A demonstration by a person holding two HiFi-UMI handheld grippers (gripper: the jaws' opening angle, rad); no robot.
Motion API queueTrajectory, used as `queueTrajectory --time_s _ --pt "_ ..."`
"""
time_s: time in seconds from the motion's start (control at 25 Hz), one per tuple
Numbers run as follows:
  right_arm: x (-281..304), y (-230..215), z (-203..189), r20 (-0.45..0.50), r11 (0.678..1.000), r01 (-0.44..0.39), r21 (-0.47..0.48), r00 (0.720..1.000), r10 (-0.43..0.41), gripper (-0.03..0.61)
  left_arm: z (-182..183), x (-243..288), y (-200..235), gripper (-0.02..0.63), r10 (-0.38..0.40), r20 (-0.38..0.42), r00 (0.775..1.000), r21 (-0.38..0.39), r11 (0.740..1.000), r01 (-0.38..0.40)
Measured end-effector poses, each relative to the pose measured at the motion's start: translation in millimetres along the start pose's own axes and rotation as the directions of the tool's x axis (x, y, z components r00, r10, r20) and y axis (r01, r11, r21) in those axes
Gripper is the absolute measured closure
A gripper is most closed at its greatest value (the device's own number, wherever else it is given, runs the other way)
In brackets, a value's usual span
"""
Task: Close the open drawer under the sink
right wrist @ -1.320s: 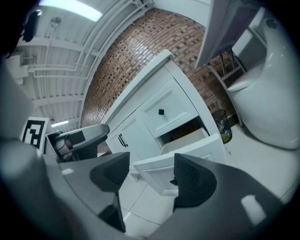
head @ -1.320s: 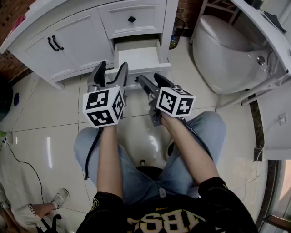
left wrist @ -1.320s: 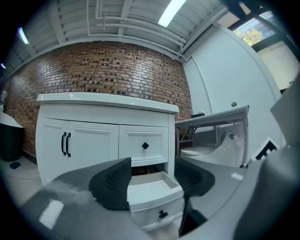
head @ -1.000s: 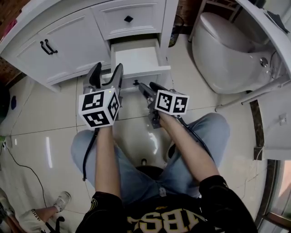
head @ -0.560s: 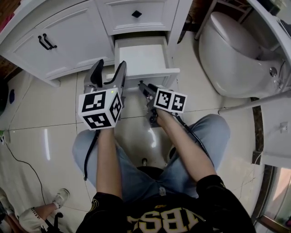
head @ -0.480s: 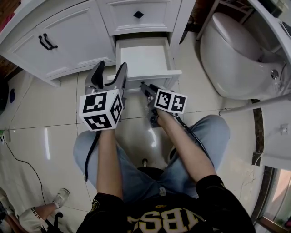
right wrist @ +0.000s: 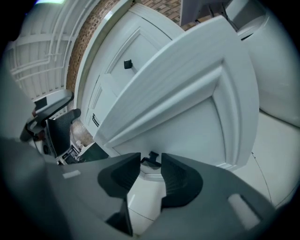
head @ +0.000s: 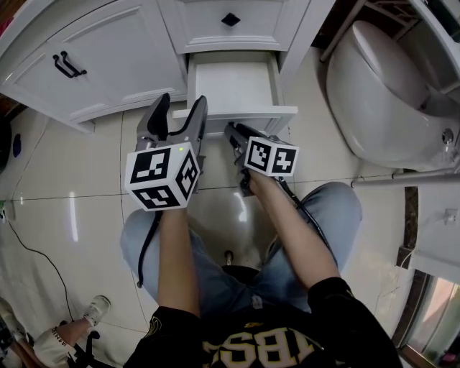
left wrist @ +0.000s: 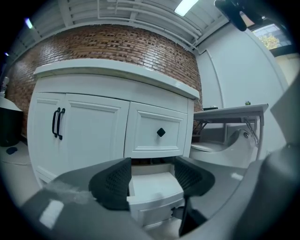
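The open white drawer [head: 237, 113] sticks out of the vanity, under a shut drawer, and looks bare inside. In the left gripper view the drawer [left wrist: 154, 187] lies just ahead. My left gripper [head: 181, 103] is open at the drawer's front left corner, with nothing between its pads [left wrist: 112, 183]. My right gripper [head: 231, 131] is low against the drawer front [right wrist: 187, 108]. Its jaws are closing to a narrow gap, and the small black knob [right wrist: 152, 158] sits between the tips, which touch its sides. In the head view the knob is hidden.
Above is the shut drawer [head: 230, 19] with a black knob, and to the left cabinet doors with black handles [head: 65, 65]. A white toilet [head: 388, 93] stands at the right. My knees are below, and another person's shoe [head: 93, 309] is at the bottom left.
Both grippers moved forward and down to the drawer front. The right jaws went from open to nearly together around the knob. The left jaws stayed open.
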State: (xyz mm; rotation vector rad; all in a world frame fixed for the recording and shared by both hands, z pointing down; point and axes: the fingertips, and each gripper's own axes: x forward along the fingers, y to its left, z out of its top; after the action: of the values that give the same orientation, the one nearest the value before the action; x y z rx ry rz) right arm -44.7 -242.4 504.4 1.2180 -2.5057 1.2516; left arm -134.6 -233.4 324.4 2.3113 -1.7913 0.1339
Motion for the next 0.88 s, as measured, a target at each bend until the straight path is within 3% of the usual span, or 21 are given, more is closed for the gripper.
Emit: queueTrajectory --time_s 0.16,0.36,0.88 --pt "17 -6 15 0.021 0.996 0.085 -0.023 0.996 -0.084 0.428 -4 14 5 0.325 0.003 -0.008 1.000 -0.033 0.999 -0.003" --pt "35 -13 29 0.049 0.967 0.186 -0.176 0.983 -0.180 0.426 -12 26 13 0.325 0.004 -0.024 1.000 -0.045 0.999 -0.005" --pt "91 -37 86 0.028 0.958 0.171 -0.230 0.985 -0.169 0.426 -35 28 52 0.325 0.020 -0.095 0.995 -0.061 0.998 -0.026"
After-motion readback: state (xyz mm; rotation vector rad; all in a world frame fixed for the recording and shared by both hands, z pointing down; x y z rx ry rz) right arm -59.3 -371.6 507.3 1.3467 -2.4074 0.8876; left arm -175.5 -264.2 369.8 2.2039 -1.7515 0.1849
